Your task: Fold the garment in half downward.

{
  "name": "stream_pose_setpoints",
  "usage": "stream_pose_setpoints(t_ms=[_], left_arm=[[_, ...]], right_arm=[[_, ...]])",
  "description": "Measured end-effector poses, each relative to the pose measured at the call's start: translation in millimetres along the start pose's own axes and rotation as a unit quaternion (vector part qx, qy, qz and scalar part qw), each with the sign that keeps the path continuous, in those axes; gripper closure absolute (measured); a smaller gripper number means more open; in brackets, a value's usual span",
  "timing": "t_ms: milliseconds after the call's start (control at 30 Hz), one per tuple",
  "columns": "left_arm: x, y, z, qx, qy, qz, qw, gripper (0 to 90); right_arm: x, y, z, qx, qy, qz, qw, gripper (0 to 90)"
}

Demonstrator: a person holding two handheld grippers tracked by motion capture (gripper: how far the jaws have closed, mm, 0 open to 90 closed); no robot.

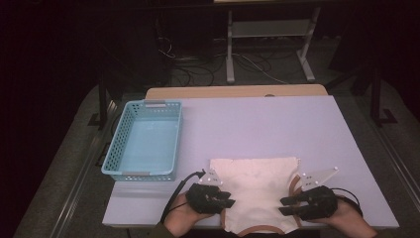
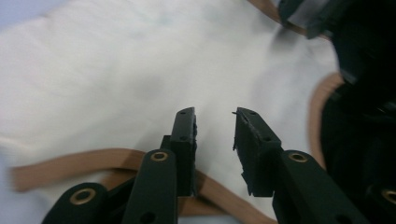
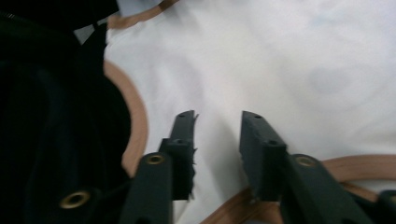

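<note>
A cream-white garment (image 1: 257, 191) with brown trim (image 1: 257, 229) lies flat at the table's near edge. My left gripper (image 1: 230, 200) rests over its left side, jaws pointing right. My right gripper (image 1: 283, 206) rests over its right side, jaws pointing left. In the left gripper view the jaws (image 2: 214, 126) stand apart above the white cloth (image 2: 116, 74), with the brown trim (image 2: 70, 163) curving beneath them. In the right gripper view the jaws (image 3: 217, 126) also stand apart over the cloth (image 3: 280, 60), nothing pinched between the pads.
A light blue perforated basket (image 1: 116, 148) stands at the table's left side. The pale lavender table top (image 1: 277, 124) stretches beyond the garment. Cables and a white stand (image 1: 267, 44) lie on the floor behind the table.
</note>
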State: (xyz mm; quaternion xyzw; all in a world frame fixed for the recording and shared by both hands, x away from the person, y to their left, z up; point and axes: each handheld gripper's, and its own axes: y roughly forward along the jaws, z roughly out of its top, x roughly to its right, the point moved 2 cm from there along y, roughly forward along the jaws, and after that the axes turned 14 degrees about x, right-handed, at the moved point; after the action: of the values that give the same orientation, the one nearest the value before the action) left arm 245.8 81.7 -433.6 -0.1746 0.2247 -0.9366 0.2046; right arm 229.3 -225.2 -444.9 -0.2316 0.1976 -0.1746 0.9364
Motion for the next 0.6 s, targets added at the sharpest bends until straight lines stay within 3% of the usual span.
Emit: stream_pose_setpoints(t_ms=[267, 600], left_arm=[[-22.6, 2.6, 13.9, 0.022, 0.002, 0.056, 0.9982, 53.3], [-45.7, 13.5, 26.2, 0.031, -0.001, 0.116, 0.9927, 48.8]], right_arm=[[19.2, -0.1, 12.0, 0.017, 0.009, -0.028, 0.9994, 52.4], [44.2, 0.6, 29.4, 0.038, 0.010, -0.062, 0.9973, 49.8]])
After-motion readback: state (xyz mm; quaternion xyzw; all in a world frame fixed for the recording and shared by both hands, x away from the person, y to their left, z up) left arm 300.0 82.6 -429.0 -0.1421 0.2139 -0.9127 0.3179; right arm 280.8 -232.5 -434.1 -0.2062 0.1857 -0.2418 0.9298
